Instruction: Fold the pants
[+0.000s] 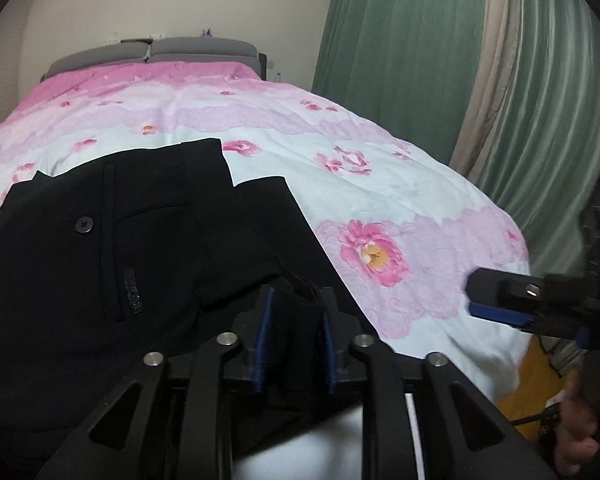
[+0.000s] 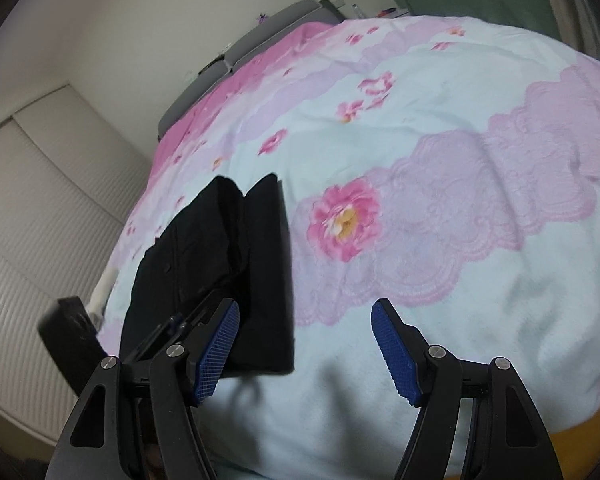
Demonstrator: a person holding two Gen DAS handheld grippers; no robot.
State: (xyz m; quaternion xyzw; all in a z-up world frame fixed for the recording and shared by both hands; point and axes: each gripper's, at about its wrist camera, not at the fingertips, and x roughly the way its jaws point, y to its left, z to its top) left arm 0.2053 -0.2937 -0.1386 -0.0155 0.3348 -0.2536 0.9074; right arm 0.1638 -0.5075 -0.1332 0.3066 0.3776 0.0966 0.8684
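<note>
Black pants (image 1: 112, 248) lie folded on the floral bed cover, back pocket and button facing up. My left gripper (image 1: 296, 312) is shut on a fold of the pants' near edge, cloth bunched between its blue pads. My right gripper (image 2: 304, 340) is open and empty, hovering over the bed cover just right of the pants (image 2: 228, 264). It also shows from the side in the left wrist view (image 1: 500, 300), off to the right of the pants.
The bed (image 1: 340, 152) has a pink and pale blue flowered cover. A grey headboard (image 1: 160, 50) stands at the far end. Green curtains (image 1: 420, 60) hang to the right. White closet doors (image 2: 32, 200) are left of the bed.
</note>
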